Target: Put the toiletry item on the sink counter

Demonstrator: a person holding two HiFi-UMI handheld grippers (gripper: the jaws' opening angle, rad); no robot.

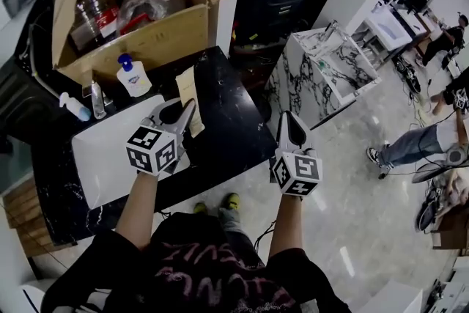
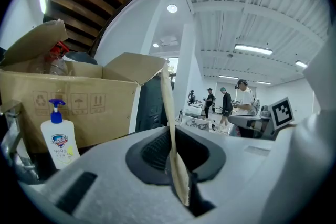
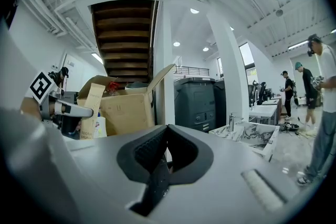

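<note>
Above the black sink counter (image 1: pixel 231 128), my left gripper (image 1: pixel 179 116) pinches the thin toothbrush packet (image 1: pixel 187 88) by one end; my right gripper (image 1: pixel 292 124) is closed, empty. Such a floppy packet could slip sideways and land in the white basin (image 1: pixel 102 157) if I release early.

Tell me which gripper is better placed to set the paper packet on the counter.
Left. The left gripper is shut on the paper packet above the black counter. The right gripper, shut and empty, hangs beyond the counter's edge over the floor.
</note>
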